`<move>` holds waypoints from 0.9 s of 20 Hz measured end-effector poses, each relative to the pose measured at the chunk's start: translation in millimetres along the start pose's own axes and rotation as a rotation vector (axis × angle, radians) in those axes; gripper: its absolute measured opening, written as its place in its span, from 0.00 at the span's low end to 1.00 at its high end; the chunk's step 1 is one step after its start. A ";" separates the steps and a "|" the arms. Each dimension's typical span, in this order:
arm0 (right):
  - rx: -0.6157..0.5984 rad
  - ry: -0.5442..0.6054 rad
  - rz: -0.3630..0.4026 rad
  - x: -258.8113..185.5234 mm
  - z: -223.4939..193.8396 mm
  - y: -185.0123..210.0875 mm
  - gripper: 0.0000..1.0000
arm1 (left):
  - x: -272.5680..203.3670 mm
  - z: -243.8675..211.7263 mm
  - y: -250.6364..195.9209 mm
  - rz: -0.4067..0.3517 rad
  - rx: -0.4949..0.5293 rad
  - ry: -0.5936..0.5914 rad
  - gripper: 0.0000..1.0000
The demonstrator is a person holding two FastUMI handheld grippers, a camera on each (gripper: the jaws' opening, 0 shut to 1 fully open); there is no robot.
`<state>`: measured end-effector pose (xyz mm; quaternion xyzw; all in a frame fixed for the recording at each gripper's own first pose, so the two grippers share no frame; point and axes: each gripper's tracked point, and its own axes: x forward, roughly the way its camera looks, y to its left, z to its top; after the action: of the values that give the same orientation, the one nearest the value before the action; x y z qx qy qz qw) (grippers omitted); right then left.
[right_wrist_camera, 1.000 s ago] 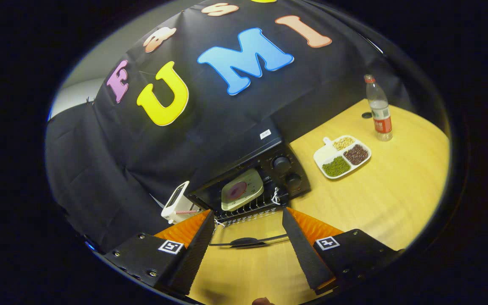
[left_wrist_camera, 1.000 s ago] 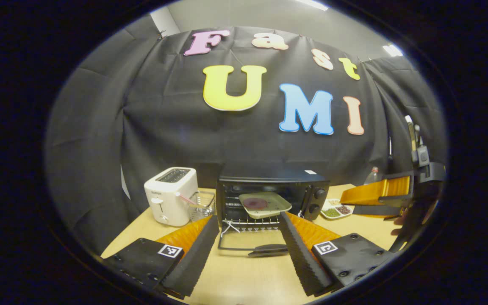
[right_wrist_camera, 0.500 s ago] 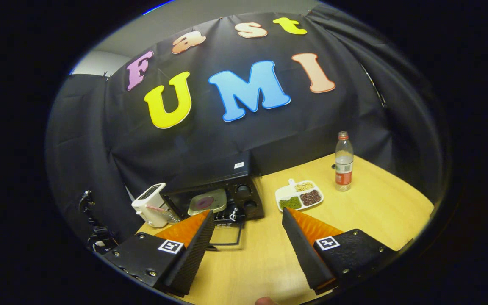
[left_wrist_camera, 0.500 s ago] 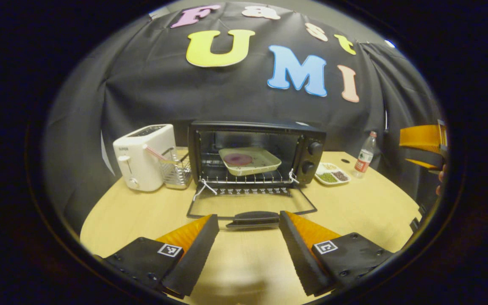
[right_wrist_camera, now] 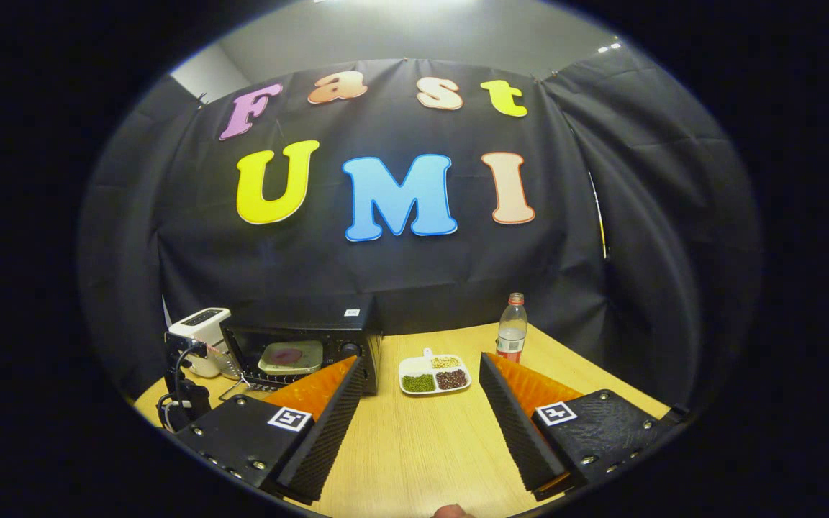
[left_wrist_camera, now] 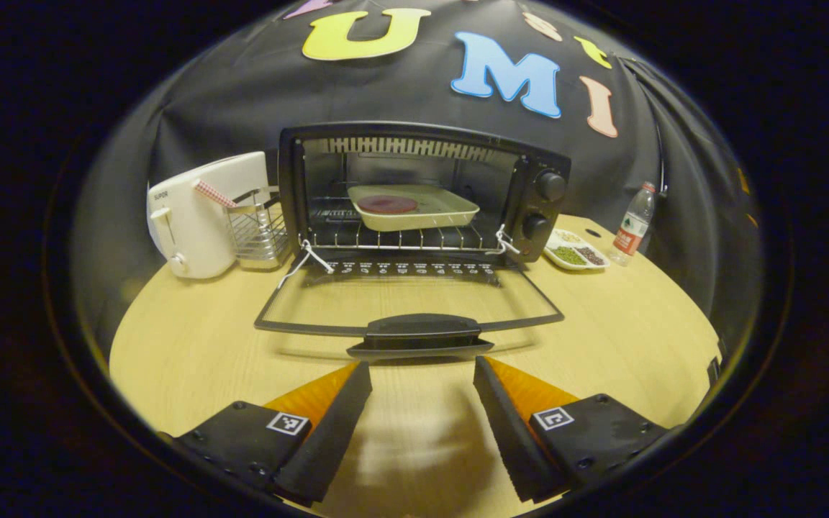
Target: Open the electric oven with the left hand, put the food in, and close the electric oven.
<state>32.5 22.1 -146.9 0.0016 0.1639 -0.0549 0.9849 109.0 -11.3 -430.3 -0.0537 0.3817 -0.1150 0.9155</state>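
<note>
The black electric oven (left_wrist_camera: 540, 155) stands at the back of the round wooden table, its glass door (left_wrist_camera: 414, 306) folded down flat. A pale tray with a dark red round of food (left_wrist_camera: 414, 205) rests on the wire rack inside. My left gripper (left_wrist_camera: 422, 370) is open just in front of the door's black handle (left_wrist_camera: 420, 332), low over the table, holding nothing. In the right gripper view the oven (right_wrist_camera: 299, 349) shows small at the left with the tray (right_wrist_camera: 291, 357) inside. My right gripper (right_wrist_camera: 420, 367) is open and empty, well back from the oven.
A white toaster (left_wrist_camera: 202, 212) and a wire basket (left_wrist_camera: 260, 234) stand left of the oven. A divided white dish of beans (left_wrist_camera: 576, 255) (right_wrist_camera: 435, 374) and a plastic bottle (left_wrist_camera: 634, 223) (right_wrist_camera: 512, 337) are to its right. The other hand-held gripper (right_wrist_camera: 180, 381) shows at the left edge.
My left gripper has dropped and closed in on the open door's handle. My right gripper has pulled back from the oven and levelled out, so the oven now looks small.
</note>
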 end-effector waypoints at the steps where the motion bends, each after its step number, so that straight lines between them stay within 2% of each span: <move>1: -0.013 0.002 0.006 -0.8 -0.3 4.4 0.98 | 6.0 -1.3 0.7 0.004 0.003 0.006 0.97; 5: -0.013 0.024 0.013 2.9 -6.1 9.0 0.98 | 12.9 -3.8 3.9 0.039 0.015 0.006 0.99; 8: 0.001 0.033 0.019 7.3 -7.7 9.7 0.98 | 13.6 -0.9 3.8 0.063 0.016 -0.015 0.91; 12: -0.011 0.031 0.034 14.4 -9.3 12.4 0.98 | 5.5 8.2 3.0 0.077 0.039 -0.039 0.99; 13: -0.010 0.031 0.043 15.8 -10.1 14.1 0.98 | 1.0 13.2 2.1 0.081 0.042 -0.058 0.95; 15: -0.012 0.037 0.059 19.0 -13.2 18.0 0.98 | -10.2 33.0 -0.4 0.098 0.061 -0.113 0.99; 16: -0.013 0.042 0.070 20.9 -15.1 20.9 0.98 | -13.9 47.3 -1.5 0.107 0.086 -0.150 0.95; 18: -0.014 0.049 0.086 25.0 -16.6 23.8 0.98 | -23.0 76.5 -4.5 0.119 0.147 -0.227 0.95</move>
<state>53.2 43.4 -171.0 0.0031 0.1880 -0.0114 0.9821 146.9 -9.1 -359.9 0.0236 0.2690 -0.0815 0.9594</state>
